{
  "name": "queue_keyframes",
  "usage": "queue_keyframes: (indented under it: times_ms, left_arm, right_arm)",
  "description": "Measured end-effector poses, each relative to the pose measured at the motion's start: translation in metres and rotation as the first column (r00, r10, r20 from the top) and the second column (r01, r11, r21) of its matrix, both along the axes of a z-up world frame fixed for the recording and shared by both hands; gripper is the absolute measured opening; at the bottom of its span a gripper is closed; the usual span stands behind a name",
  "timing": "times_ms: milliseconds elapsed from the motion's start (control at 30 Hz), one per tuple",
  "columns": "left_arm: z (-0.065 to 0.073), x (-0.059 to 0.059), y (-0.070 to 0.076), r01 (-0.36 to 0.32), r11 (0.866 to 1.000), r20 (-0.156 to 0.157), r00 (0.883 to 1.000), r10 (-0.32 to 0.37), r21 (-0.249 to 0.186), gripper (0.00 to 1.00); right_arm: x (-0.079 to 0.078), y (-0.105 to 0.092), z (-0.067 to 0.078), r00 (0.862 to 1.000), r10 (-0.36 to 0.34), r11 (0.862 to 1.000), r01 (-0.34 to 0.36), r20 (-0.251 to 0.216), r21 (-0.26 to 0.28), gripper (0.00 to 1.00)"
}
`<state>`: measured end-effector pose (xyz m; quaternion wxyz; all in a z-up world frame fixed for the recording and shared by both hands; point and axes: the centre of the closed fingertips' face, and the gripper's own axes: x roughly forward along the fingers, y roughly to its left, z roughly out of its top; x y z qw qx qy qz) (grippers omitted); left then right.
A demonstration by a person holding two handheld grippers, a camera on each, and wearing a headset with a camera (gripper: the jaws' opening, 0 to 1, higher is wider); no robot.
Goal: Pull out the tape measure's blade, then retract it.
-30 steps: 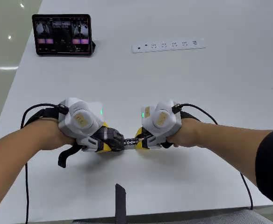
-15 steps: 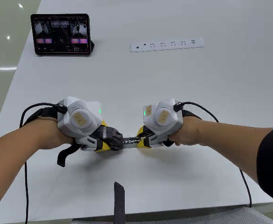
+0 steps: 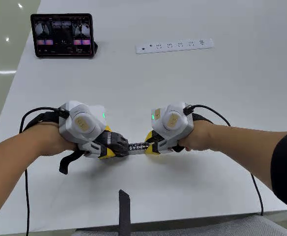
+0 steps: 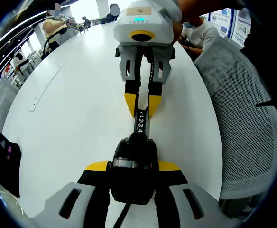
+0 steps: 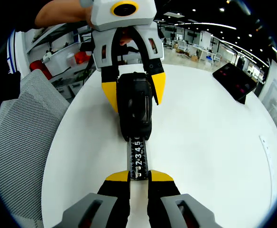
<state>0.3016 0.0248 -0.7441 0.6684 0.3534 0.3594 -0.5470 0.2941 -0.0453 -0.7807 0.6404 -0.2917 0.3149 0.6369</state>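
Clamping the tape measure case (image 5: pixel 134 107) at nine o'clock, the left tongs (image 4: pixel 133 167) face the right tongs (image 5: pixel 138 176), pinched on the short blade (image 3: pixel 137 146) stretching toward three.

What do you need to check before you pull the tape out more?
1. Left gripper clamps the tape measure case: ok.
2. Right gripper pinches the blade near its end: ok.
3. Blade runs straight between the two grippers, no kink: ok.
4. Table has bare room to the right for a longer pull: ok.
5. Power strip and tablet lie far from the pull: ok.
6. Blade lock is off: cannot tell.
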Motion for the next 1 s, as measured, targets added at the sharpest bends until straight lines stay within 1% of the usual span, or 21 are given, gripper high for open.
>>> queue_keyframes:
  times_ms: [1000]
  left_arm:
    - [0.000, -0.001, 0.000, -0.006, 1.000, 0.004, 1.000, 0.006, -0.002, 0.31]
  right_arm:
    - [0.000, -0.020, -0.002, 1.000, -0.009, 1.000, 0.009, -0.001, -0.025, 0.09]
